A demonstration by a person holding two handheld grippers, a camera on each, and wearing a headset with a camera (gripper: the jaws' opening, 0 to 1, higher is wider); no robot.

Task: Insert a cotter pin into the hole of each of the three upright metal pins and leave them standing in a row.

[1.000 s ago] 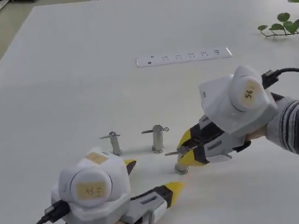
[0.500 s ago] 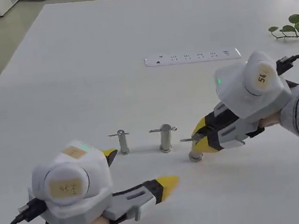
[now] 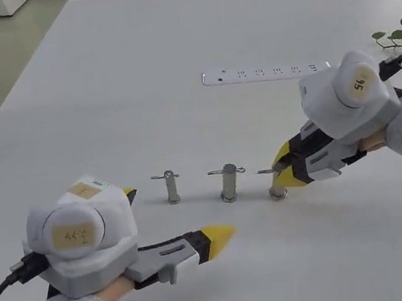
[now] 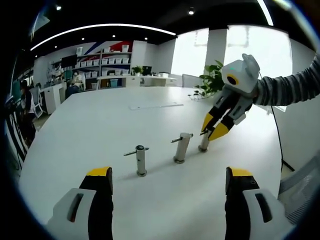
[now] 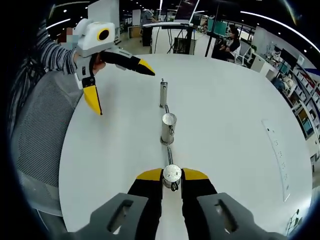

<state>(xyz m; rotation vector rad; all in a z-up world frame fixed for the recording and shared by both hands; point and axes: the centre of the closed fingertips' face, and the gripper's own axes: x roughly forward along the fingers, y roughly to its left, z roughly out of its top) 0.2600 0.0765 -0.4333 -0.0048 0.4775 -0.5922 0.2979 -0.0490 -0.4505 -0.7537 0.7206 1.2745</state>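
Since a second ago the right gripper (image 3: 283, 173) has carried the third pin (image 3: 278, 191) back from its spot nearer me into line with the other two, and the left gripper (image 3: 172, 214) has pulled away to the left. In the head view the three pins stand in a row on the white table (image 3: 103, 97): the end pin (image 3: 171, 190), the middle pin (image 3: 228, 186) and the third pin, each with a cotter pin through its top. The third one's cotter pin (image 3: 264, 172) pokes out toward the middle pin. A power strip (image 3: 265, 74) lies well beyond. In the left gripper view my left gripper (image 4: 169, 175) is spread wide on nothing. The end pin (image 4: 141, 161) is near it, the middle pin (image 4: 182, 148) further on, and the third pin (image 4: 204, 142) last, under the right gripper (image 4: 216, 125). In the right gripper view the right gripper (image 5: 172, 179) is pinching the third pin (image 5: 172, 173), one jaw on each side of its head. The pin's long axis is upright, and its cotter pin (image 5: 169, 156) runs straight ahead along the row toward the middle pin (image 5: 168, 127) and the end pin (image 5: 163, 92). The left gripper (image 5: 120, 89) hangs well off to the side. So the right hand owns this move. I judge that I only have to part the jaws evenly and back out opposite the row, so as not to drag the cotter pin or tip the pin.
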